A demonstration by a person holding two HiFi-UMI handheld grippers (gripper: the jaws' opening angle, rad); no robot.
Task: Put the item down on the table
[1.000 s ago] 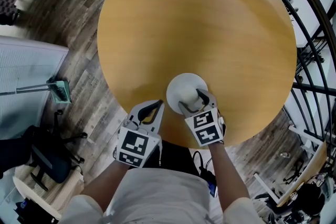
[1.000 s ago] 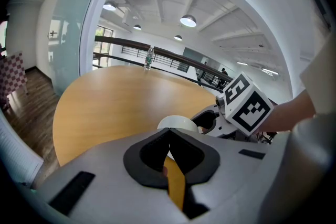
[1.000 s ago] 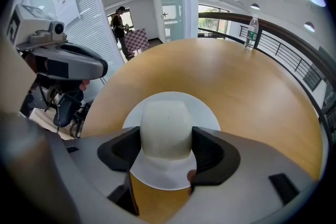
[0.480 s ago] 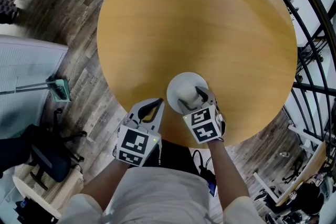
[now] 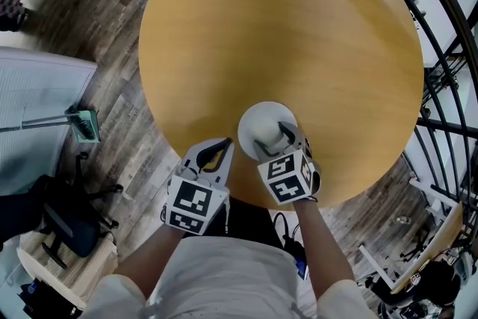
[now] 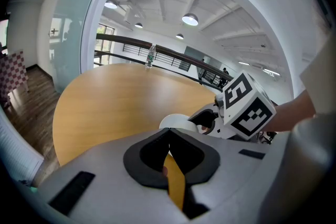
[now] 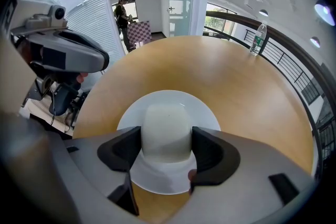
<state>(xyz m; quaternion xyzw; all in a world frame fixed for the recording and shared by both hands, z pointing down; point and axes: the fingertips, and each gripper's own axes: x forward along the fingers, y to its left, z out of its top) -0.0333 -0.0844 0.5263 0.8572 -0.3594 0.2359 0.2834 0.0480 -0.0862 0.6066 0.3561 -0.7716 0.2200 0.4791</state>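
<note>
Almost nothing moved: right gripper still pinches the cup, on its plate at the table's near edge. Probably landed; release remains. Left gripper pressed together, empty.

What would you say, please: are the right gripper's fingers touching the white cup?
Touching. The right gripper view shows both fingers pressed flat against opposite sides of the white cup, with no gap.
</note>
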